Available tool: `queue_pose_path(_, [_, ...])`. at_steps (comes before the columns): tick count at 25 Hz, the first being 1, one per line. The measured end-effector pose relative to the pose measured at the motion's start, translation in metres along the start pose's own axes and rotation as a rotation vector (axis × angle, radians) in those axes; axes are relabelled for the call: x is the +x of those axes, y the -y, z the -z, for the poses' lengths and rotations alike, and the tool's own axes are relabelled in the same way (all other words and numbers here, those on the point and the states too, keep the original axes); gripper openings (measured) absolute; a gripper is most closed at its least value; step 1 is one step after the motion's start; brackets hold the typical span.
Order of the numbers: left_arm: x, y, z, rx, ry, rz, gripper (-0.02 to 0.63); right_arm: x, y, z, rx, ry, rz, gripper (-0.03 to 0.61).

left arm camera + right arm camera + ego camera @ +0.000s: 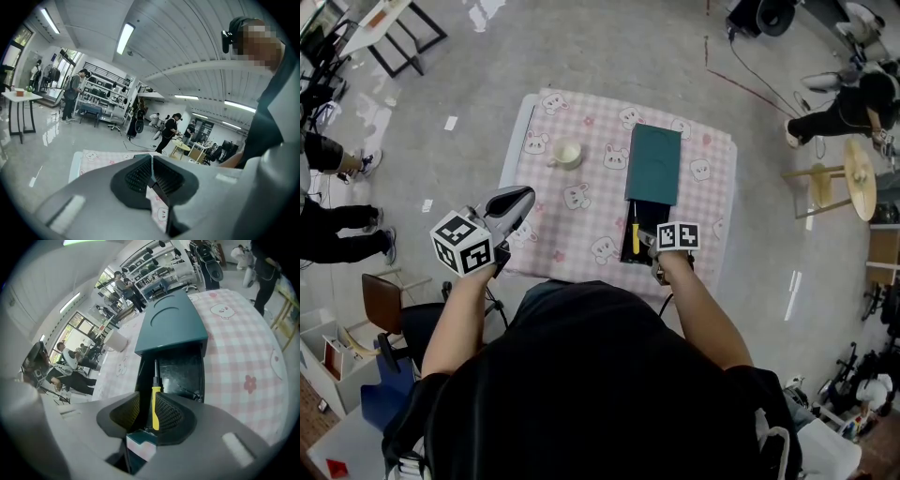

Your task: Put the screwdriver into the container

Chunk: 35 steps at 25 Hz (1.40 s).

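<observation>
My right gripper (147, 414) is released, jaws apart around the yellow-handled metal screwdriver (155, 401), which lies in the open black tray of the dark teal box-shaped container (171, 329). My left gripper (152, 171) is clenched and empty.

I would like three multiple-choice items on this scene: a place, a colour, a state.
1. Where does the screwdriver lie? A) beside the cup B) in the open container C) on the floor
2. Its handle is: A) red B) blue C) yellow
3. The left gripper has its jaws: A) together, empty B) wide apart C) on the cup
1 B: its shaft lies in the black compartment. 2 C: yellow shows between the jaws of the right gripper. 3 A: the pads meet, nothing between.
</observation>
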State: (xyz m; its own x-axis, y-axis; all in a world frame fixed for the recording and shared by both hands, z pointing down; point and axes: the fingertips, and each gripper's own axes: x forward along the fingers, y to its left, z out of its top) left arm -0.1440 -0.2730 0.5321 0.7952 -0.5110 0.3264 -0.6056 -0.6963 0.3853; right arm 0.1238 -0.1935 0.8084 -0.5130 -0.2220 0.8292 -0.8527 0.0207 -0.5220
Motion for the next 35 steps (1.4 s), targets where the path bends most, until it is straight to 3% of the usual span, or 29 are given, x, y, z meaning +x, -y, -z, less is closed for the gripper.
queue_pose_path(20, [-0.003,0.043,0.009,0.027,0.002,0.022,0.011,-0.094,-0.026,-0.026,-0.112,0.220,-0.005,0.144])
queue_pose_path(35, [0.004,0.088,0.017,0.054,0.003,0.061,0.011,-0.187,-0.080,-0.037,-0.198,0.417,-0.090,0.153])
